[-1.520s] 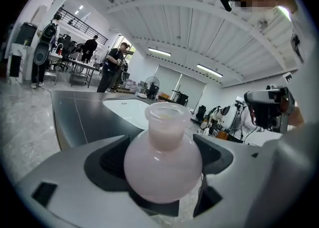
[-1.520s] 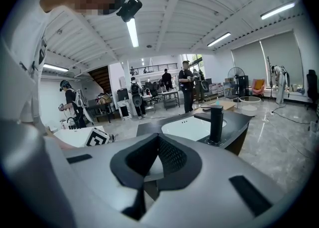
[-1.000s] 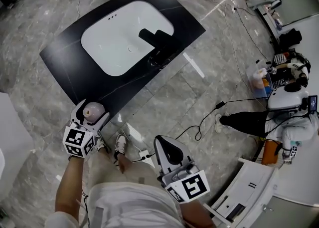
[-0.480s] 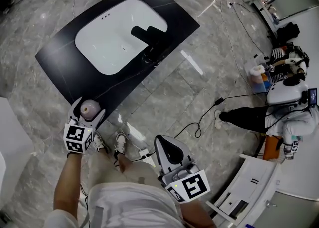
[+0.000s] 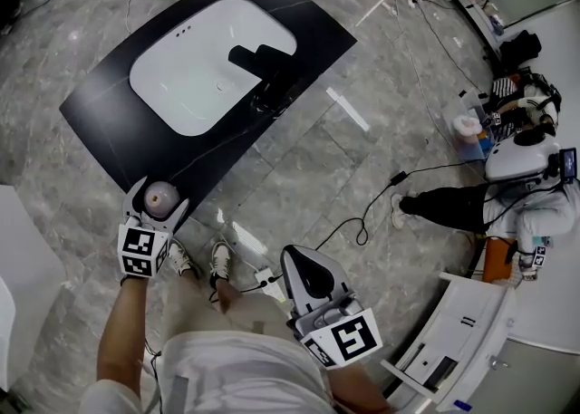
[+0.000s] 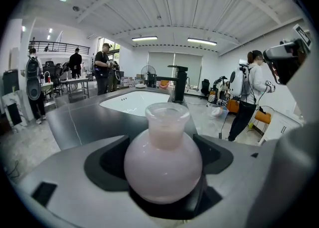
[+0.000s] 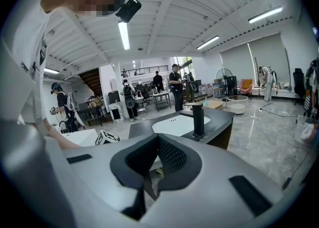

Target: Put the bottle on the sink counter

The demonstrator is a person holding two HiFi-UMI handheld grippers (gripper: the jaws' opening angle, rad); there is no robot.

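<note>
Pink round bottle [image 6: 163,164] was clamped in left gripper [image 5: 159,197], near 6 o'clock corner of black sink counter [image 5: 109,127]; right gripper [image 5: 299,258] jaws together, empty.

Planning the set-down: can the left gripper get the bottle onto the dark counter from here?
Probably yes: the left gripper, shut on the bottle, hangs at the counter's near edge, and the stretch before the basin looks bare.

Glossy, perhaps glass bottle [image 6: 163,164]; polished black sink counter [image 5: 109,122].
</note>
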